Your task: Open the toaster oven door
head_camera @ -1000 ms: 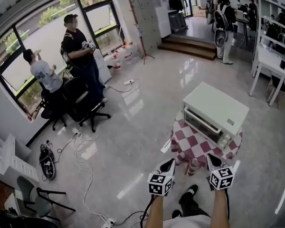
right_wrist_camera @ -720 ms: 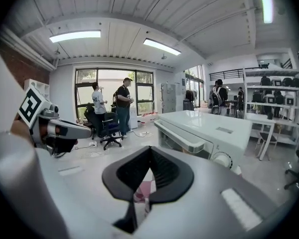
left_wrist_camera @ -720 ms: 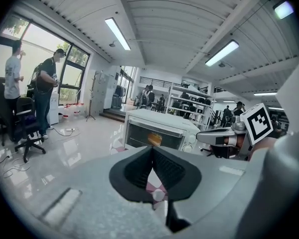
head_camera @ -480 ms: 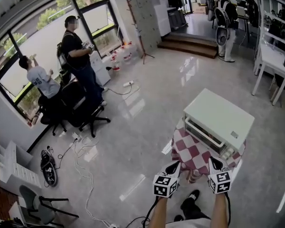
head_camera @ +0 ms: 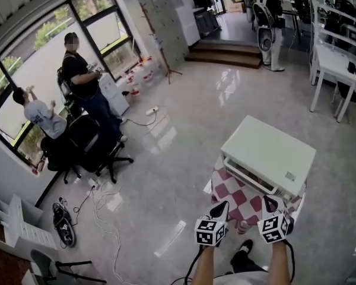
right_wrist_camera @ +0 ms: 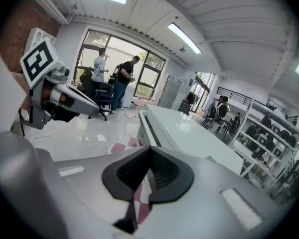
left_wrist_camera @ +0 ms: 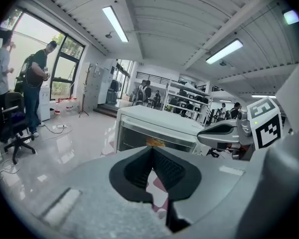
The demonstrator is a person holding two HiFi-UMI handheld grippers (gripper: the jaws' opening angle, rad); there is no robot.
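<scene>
Head view: the glossy floor fills most of the frame, with a window wall along its left side. The white oven stands on a small table covered by a red-and-white checked cloth, at lower right of the frame, directly ahead of both grippers. The door faces the person holding the grippers and is closed, flush with the oven front. A standing person and a second person in a grey shirt are by the window wall, well apart from the table, next to a black office chair. Cables lie on the floor near the chair. The left gripper and right gripper are held side by side at the table's near side, tips pointing toward the oven, neither touching it. Left gripper view: the jaws are closed on each other with nothing between them. The oven front with its glass door appears beyond the tips, and the right gripper shows at the right side. Right gripper view: the jaws are closed together and empty. The oven top and front edge run ahead of the tips, and the left gripper shows at the left side.
</scene>
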